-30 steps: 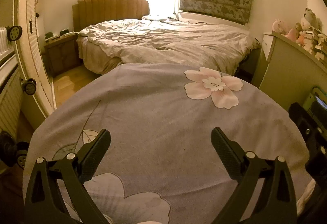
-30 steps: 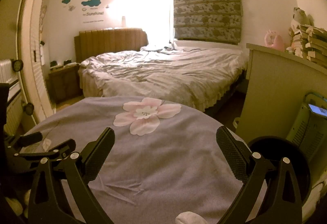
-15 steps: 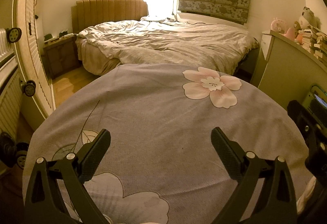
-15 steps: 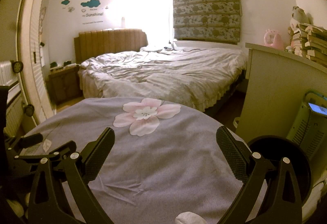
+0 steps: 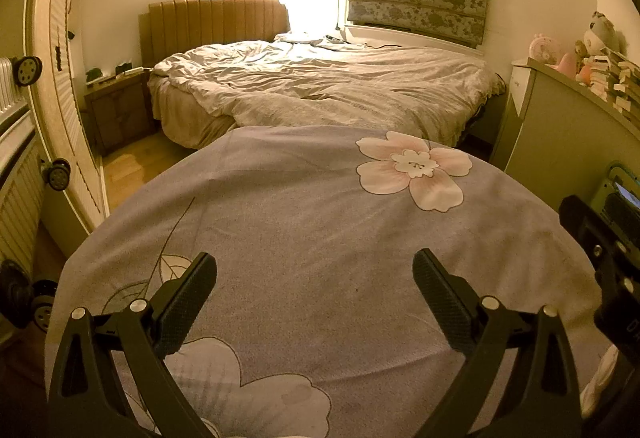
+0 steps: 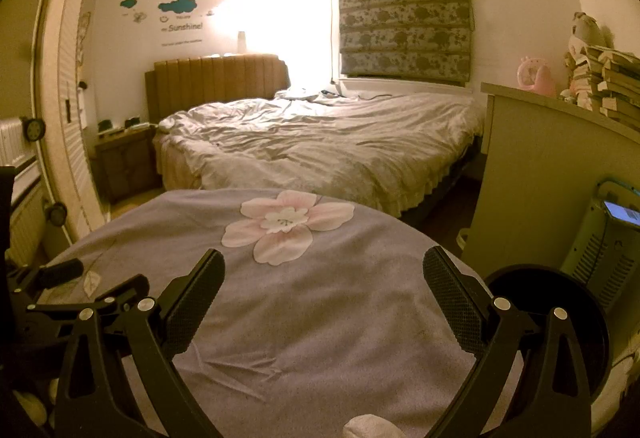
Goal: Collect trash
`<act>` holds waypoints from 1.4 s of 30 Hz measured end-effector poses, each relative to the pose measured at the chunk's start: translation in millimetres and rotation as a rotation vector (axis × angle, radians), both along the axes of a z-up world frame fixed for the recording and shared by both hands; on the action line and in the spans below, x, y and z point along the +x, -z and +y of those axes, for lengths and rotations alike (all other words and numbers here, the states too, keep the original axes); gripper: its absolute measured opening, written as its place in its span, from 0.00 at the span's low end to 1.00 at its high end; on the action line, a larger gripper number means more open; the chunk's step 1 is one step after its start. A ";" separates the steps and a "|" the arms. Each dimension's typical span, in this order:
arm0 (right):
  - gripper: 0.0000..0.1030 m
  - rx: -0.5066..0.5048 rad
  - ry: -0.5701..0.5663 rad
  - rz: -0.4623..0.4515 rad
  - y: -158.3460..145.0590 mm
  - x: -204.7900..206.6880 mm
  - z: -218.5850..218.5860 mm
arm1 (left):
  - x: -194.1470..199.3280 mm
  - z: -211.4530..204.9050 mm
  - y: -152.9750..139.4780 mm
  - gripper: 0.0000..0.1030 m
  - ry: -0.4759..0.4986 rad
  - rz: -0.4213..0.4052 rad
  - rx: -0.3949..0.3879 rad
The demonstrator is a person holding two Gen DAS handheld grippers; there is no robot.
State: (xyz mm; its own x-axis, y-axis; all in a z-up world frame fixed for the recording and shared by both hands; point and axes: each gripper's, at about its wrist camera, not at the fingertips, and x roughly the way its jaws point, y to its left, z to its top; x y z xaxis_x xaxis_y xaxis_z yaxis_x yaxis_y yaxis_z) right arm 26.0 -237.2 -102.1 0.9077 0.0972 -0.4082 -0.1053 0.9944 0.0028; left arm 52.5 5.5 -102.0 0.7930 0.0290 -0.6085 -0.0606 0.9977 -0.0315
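My left gripper is open and empty above a purple flowered cloth on a round table. My right gripper is open and empty above the same cloth. A white crumpled piece of trash lies on the cloth at the bottom edge of the right wrist view, below the right gripper. A black round bin stands at the table's right side, just right of the right gripper. The left gripper also shows at the left edge of the right wrist view.
An unmade bed lies beyond the table. A beige cabinet with books and toys stands at the right. A green appliance stands behind the bin. A nightstand and white louvred doors are at the left.
Both views have shifted very slightly. Both grippers stay open over the cloth.
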 end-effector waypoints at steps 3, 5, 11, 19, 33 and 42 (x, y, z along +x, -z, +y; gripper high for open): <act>0.95 0.000 0.000 0.001 0.0 0.0 0.1 | -0.3 -0.4 0.0 0.95 0.000 0.000 0.000; 0.95 -0.001 0.000 0.001 -0.1 -0.2 0.3 | -0.2 -0.3 0.1 0.95 -0.001 -0.001 0.000; 0.95 0.000 0.000 0.000 -0.3 -0.2 0.1 | -0.4 -1.0 0.1 0.95 -0.001 0.000 0.000; 0.95 -0.001 0.000 0.000 -0.5 -0.3 0.3 | -0.2 -1.2 -0.1 0.95 0.001 -0.002 0.001; 0.95 0.000 0.000 0.002 -1.1 -0.6 0.3 | -0.5 -3.1 -0.3 0.95 0.001 -0.001 0.003; 0.95 0.000 0.000 0.002 -1.5 -0.8 0.2 | -0.5 -3.7 -0.2 0.95 0.000 -0.002 0.005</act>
